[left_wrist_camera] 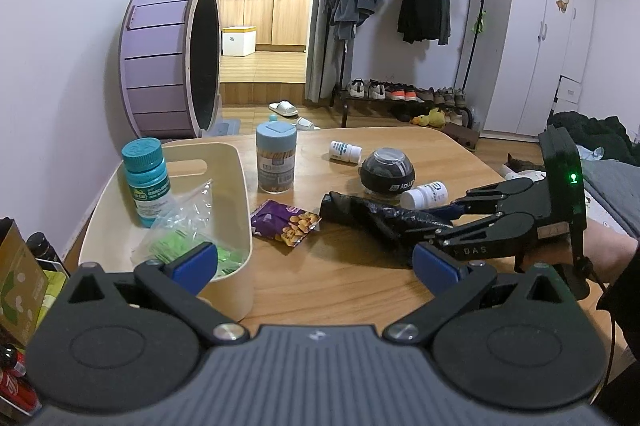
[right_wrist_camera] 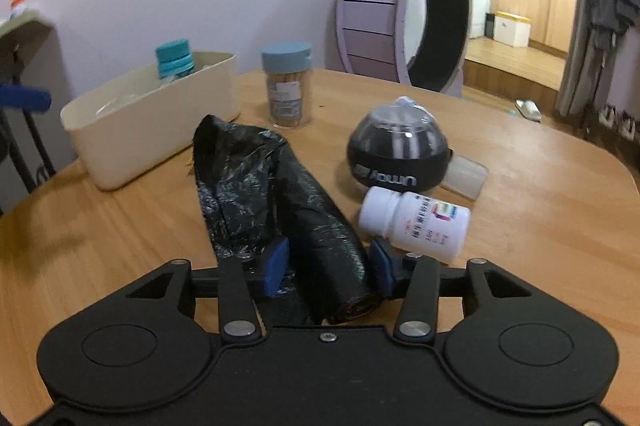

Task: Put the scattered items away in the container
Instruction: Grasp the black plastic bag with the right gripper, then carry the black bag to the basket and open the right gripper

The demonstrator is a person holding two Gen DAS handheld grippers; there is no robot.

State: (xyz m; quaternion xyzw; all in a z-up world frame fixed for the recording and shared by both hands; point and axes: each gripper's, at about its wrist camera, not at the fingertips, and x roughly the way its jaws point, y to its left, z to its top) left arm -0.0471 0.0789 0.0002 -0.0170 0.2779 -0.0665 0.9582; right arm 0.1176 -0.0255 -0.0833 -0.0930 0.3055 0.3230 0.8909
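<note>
Right wrist view: right gripper (right_wrist_camera: 328,266), jaws part-open astride black bag roll (right_wrist_camera: 280,194) lying on table (right_wrist_camera: 520,186), pads not seen pressing; roll to be clamped squarely mid-body, lifted clear of white bottle (right_wrist_camera: 416,222), carried to cream container (right_wrist_camera: 152,130).

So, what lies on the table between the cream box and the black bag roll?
In the left wrist view, a purple snack packet lies flat on the table between the cream box and the black bag roll; otherwise bare wood.
</note>
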